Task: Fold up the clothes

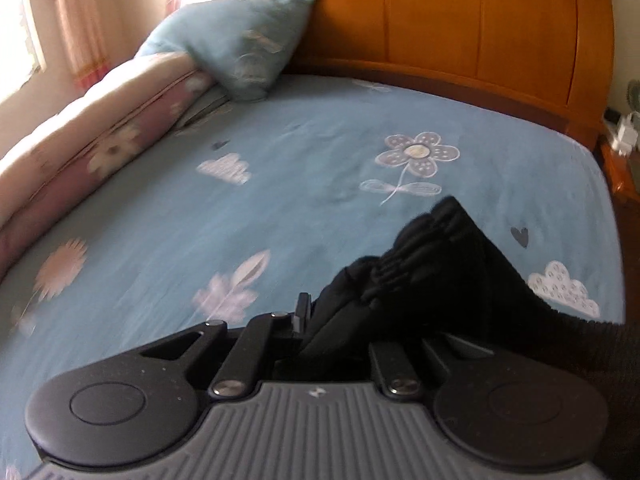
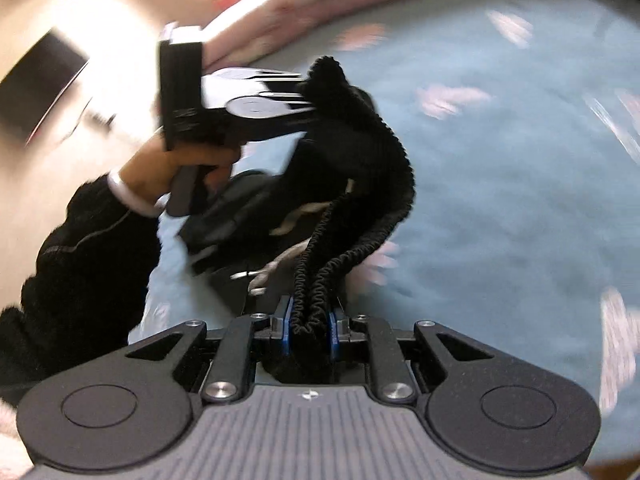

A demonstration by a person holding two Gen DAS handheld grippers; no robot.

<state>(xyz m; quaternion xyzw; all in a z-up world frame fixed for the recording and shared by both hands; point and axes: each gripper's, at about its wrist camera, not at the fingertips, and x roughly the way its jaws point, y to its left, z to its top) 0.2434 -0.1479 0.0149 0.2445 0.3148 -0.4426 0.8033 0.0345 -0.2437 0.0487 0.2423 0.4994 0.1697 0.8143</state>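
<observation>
Pinching the gathered elastic waistband (image 2: 316, 280) of black trousers (image 2: 344, 152) between its blue pads, the right gripper (image 2: 310, 326) holds the garment above the blue flower-print bedsheet (image 1: 280, 184). The left gripper (image 2: 308, 92) clamps narrowly on another part of the same waistband, probably its far side; blur softens this. A blue pillow (image 1: 236, 40) leans against the wooden headboard (image 1: 460, 20).

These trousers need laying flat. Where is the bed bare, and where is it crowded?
Bare: the blue sheet between the rolled quilt and the headboard, ahead of the trousers. Crowded: the quilt edge and the corner holding the pillow. Both grippers, left and right, grip the trousers.
</observation>
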